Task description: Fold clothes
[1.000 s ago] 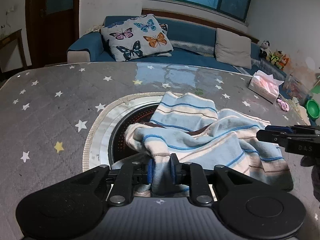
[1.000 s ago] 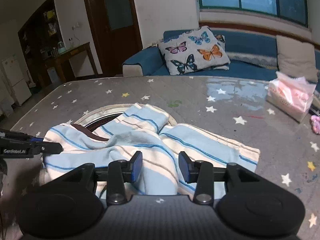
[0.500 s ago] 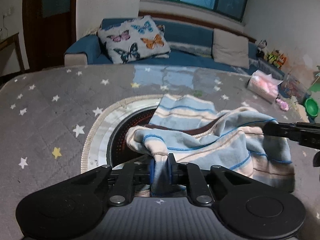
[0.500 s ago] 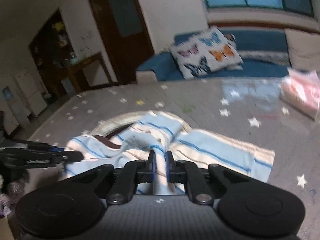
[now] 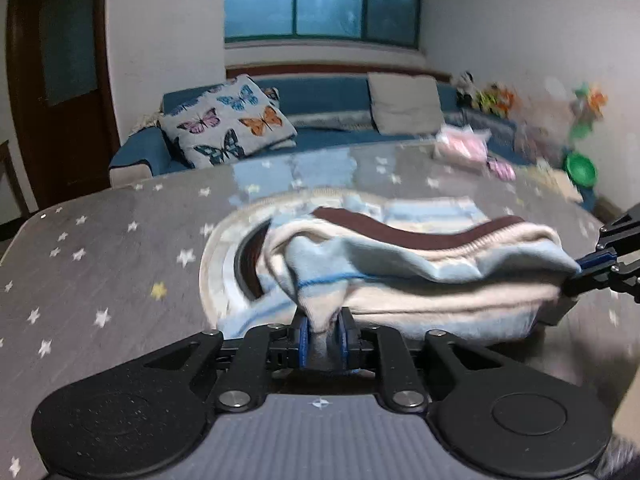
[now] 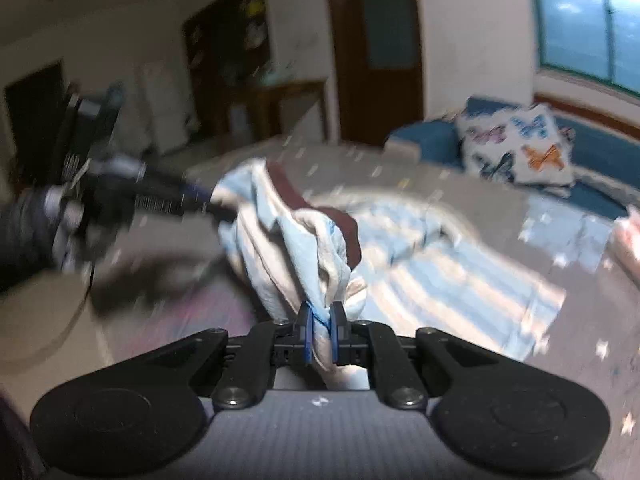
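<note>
- A grey table cover with white stars [image 5: 120, 248] fills the front, and a blue sofa [image 5: 328, 92] with a butterfly pillow [image 5: 228, 120] sits behind it.
- The striped top [image 5: 400, 264] is half lifted off the table, and the rest trails on the cover.
- The left gripper [image 5: 323, 338] pinches a bunch of its cloth, but its jaws are opening a little.
- The right gripper [image 6: 320, 338] is squeezed tight on another bunch.
- The top looks soft, light and floppy, so it sags between the two grips.
- I think holding it at the edges, far apart, keeps it flat.
</note>
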Demonstrator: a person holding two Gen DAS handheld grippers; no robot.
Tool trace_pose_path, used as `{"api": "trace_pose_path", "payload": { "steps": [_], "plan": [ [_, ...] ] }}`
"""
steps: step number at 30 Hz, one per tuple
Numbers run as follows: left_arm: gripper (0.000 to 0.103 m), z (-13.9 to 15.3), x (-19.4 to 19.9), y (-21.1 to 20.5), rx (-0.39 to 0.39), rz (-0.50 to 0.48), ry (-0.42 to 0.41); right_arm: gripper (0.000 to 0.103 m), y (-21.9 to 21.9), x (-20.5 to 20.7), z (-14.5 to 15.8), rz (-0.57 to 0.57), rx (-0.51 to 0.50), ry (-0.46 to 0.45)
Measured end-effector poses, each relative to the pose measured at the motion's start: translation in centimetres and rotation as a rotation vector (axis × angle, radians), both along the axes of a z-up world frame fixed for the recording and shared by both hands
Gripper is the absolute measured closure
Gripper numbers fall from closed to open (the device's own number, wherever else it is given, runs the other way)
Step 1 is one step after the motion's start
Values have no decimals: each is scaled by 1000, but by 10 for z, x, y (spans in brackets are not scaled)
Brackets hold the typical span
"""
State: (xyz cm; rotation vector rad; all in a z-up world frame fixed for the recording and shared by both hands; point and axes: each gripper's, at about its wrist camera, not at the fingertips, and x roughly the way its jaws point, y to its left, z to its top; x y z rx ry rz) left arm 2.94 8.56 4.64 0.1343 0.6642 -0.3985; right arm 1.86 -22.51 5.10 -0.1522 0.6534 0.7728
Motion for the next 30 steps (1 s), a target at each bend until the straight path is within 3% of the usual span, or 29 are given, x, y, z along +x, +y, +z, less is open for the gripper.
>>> {"api": "trace_pose_path", "payload": {
  "steps": [4, 8, 13, 15, 21, 30],
  "plan": [
    [82, -2, -19, 15, 33, 7, 0, 92, -3, -21, -9, 43, -32, 70],
    [65, 14, -27, 30, 23, 44, -43, 92, -13, -27, 2, 28, -11, 66],
    [58, 32, -21, 35, 7, 89, -88, 83, -11, -9, 9, -42, 33, 37],
    [56, 31, -10, 28, 4, 104, -71, 74, -1, 2, 0, -52, 28, 46],
    [55, 14, 44, 3, 0, 136, 36, 74, 20, 25, -33, -56, -38, 126],
    [55, -24, 139, -29, 51, 162, 170, 73, -19, 68, -23, -240, -58, 98]
  ]
}}
